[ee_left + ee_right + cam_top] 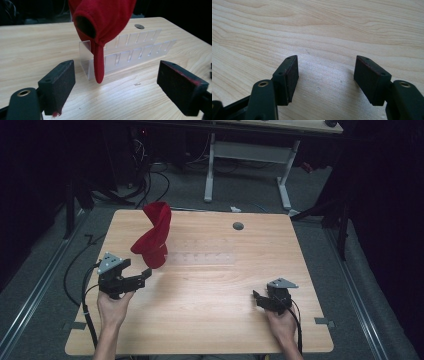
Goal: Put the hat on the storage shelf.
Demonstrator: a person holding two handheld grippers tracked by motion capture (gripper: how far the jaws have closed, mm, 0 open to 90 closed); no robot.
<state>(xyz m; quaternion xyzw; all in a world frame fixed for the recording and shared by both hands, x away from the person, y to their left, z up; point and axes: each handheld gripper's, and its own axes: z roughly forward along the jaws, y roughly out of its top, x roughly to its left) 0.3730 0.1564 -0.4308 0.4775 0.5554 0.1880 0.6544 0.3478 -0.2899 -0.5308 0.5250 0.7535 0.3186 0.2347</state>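
A red cloth (154, 236) hangs twisted over the left end of a clear plastic slotted rack (200, 252) on the wooden table (210, 290). In the left gripper view the red cloth (100, 22) drapes over the rack (130, 52), with a narrow strip hanging down to the tabletop. My left gripper (145, 274) sits just short of the cloth, open, nothing between its pads. My right gripper (256, 297) rests low at the front right, open over bare wood (327, 75).
A round grommet hole (238, 226) lies near the table's far edge. A white desk frame (250, 165) and cables stand on the floor behind. A bit of red lint clings to the left gripper's near pad (57, 114).
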